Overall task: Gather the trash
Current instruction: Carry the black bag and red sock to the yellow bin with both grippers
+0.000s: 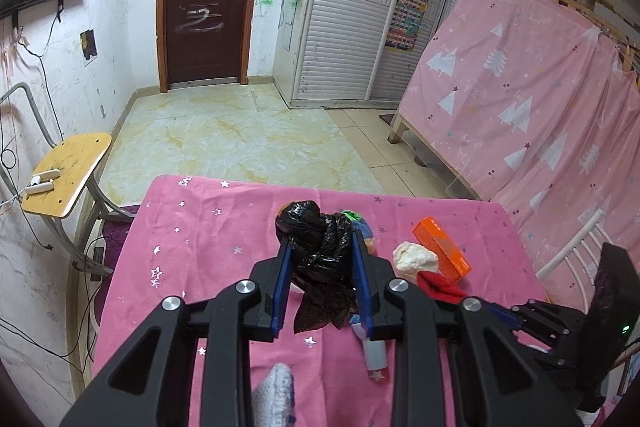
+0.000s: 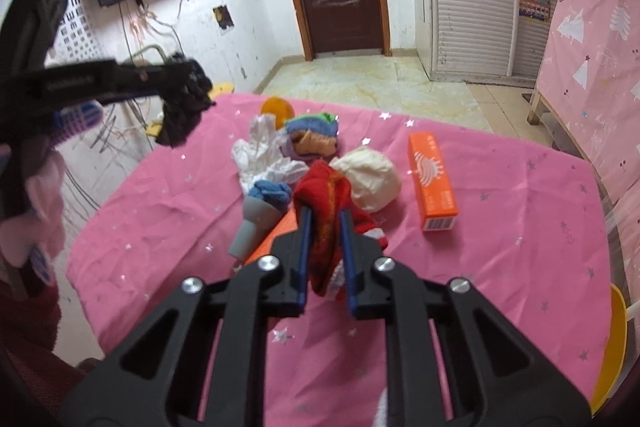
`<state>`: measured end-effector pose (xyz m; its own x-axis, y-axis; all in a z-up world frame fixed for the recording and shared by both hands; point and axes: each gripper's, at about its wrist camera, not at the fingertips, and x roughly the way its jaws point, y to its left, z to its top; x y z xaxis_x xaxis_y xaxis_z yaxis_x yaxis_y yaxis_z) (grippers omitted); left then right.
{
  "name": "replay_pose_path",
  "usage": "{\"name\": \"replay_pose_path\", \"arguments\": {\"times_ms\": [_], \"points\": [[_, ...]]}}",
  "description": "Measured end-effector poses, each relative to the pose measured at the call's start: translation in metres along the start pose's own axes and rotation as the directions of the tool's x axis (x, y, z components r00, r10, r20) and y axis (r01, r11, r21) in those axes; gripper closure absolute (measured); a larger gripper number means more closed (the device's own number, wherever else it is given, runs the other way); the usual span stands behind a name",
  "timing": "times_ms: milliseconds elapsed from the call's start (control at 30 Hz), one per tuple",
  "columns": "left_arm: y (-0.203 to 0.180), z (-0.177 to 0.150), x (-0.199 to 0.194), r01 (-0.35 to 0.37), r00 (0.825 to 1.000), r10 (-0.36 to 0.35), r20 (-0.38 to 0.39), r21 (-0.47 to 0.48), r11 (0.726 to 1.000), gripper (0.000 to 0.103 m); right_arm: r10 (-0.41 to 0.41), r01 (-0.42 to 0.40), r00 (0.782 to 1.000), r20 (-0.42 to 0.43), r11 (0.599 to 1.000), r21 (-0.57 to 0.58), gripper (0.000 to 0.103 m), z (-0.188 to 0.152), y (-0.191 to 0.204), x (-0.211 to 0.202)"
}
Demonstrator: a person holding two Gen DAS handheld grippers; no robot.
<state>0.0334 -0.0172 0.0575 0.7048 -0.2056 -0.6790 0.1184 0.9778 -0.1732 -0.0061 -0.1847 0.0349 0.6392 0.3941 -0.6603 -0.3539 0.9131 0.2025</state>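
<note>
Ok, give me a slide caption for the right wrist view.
Right tool grips a red knitted cloth above the pink star-print tablecloth, beside an orange cardboard box.

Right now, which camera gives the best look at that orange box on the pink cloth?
The right wrist view: the orange box lies whole and unobstructed, its printed top facing up. In the left wrist view it appears smaller, partly hidden behind a cream wad.

The left gripper [image 1: 322,247] is raised above the table [image 1: 208,239], its blue-padded jaws closed on a crumpled black bag [image 1: 320,251]. The right gripper [image 2: 324,217] sits lower and to its right, jaws clamped on a red cloth [image 2: 328,211] that hangs between them.
</note>
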Motion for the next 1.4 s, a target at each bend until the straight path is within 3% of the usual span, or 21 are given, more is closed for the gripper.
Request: {"name": "replay_pose_path", "arguments": {"times_ms": [300, 800, 1100, 1400], "points": [[-0.033, 0.002, -0.003, 0.019, 1.0, -0.019, 0.001, 0.048, 0.999, 0.083, -0.022, 0.017, 0.996, 0.088, 0.998, 0.06, 0.089, -0.002, -0.026, -0.039], [-0.139, -0.005, 0.005, 0.081, 0.997, -0.077, -0.03, 0.185, 0.979, 0.083, -0.169, 0.125, 0.968, 0.186, 0.965, 0.229, 0.089, -0.033, -0.127, -0.108], [-0.208, -0.015, 0.014, 0.152, 0.988, -0.138, -0.071, 0.268, 0.951, 0.083, -0.305, 0.236, 0.94, 0.152, 0.905, 0.354, 0.089, -0.074, -0.196, -0.135], [-0.275, -0.027, 0.022, 0.238, 0.97, -0.204, -0.132, 0.335, 0.912, 0.083, -0.351, 0.288, 0.932, 0.087, 0.867, 0.407, 0.088, -0.104, -0.231, -0.132]]}}
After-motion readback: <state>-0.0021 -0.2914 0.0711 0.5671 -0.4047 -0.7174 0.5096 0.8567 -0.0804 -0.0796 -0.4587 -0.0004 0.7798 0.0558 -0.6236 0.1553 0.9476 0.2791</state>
